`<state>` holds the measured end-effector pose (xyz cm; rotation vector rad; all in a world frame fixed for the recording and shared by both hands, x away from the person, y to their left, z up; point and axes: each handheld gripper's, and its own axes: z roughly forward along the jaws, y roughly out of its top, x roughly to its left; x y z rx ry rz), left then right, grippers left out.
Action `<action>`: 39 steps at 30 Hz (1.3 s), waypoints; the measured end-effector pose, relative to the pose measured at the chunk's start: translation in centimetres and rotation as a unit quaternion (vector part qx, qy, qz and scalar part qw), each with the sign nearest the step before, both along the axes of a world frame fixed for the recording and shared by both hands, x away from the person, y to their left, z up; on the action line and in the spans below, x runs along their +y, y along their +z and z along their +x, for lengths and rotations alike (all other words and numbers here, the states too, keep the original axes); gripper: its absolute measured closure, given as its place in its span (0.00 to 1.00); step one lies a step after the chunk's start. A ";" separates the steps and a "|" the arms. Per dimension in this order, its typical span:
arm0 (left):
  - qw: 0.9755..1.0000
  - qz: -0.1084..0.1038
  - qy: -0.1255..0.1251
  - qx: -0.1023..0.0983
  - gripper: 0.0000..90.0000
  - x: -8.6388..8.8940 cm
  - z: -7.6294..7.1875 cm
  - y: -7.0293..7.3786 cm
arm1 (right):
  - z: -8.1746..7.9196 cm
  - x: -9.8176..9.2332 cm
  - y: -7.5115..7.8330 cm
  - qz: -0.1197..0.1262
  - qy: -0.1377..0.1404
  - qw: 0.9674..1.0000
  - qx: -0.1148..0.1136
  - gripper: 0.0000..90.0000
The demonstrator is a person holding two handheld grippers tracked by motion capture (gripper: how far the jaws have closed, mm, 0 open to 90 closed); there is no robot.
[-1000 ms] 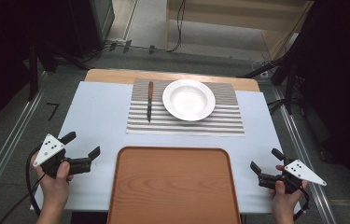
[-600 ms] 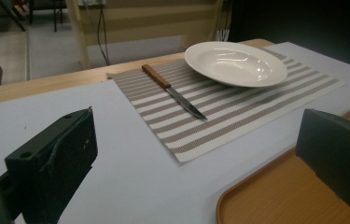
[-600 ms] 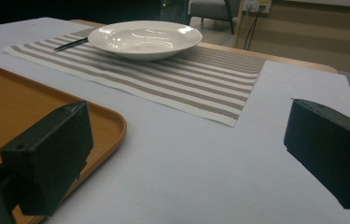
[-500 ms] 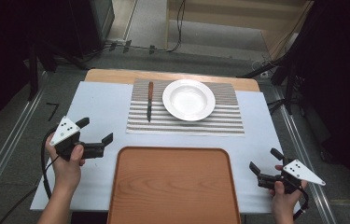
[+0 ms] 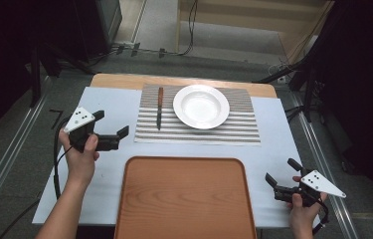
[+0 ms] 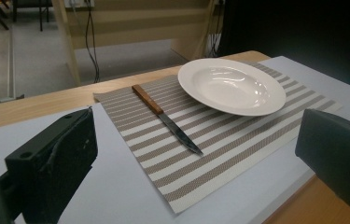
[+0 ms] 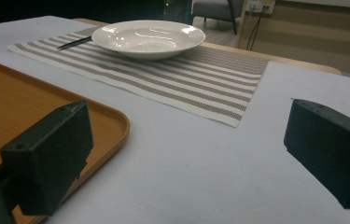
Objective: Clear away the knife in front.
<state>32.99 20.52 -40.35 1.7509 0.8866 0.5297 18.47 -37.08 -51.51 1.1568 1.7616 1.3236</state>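
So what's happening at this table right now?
A person holds a gripper in each hand, both open and empty. The left gripper hovers beside the striped placemat, pointing toward the knife that lies next to the white plate. The right gripper waits near the wooden tray. Nothing is grasped yet.

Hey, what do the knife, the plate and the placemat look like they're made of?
Knife: brown handle that looks like wood, and a grey, slightly shiny blade, likely steel. Plate: white and glossy with bright highlights, probably glazed ceramic, though melamine can't be ruled out. Placemat: striped beige and white with a visible weave texture, seemingly woven vinyl or fabric.
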 end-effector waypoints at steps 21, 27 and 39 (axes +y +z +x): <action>0.999 0.025 -0.016 0.022 0.00 -3.1 4.9 0.7 | 0.1 0.1 0.0 -0.006 -0.001 1.000 0.000 0.00; 0.999 0.027 -0.020 0.030 0.00 -4.3 6.6 0.8 | 0.1 0.1 0.0 -0.006 0.003 1.000 0.002 0.00; 0.998 0.032 -0.013 0.054 0.00 -6.6 10.3 0.4 | 0.3 0.2 -0.1 -0.014 0.000 1.000 0.006 0.00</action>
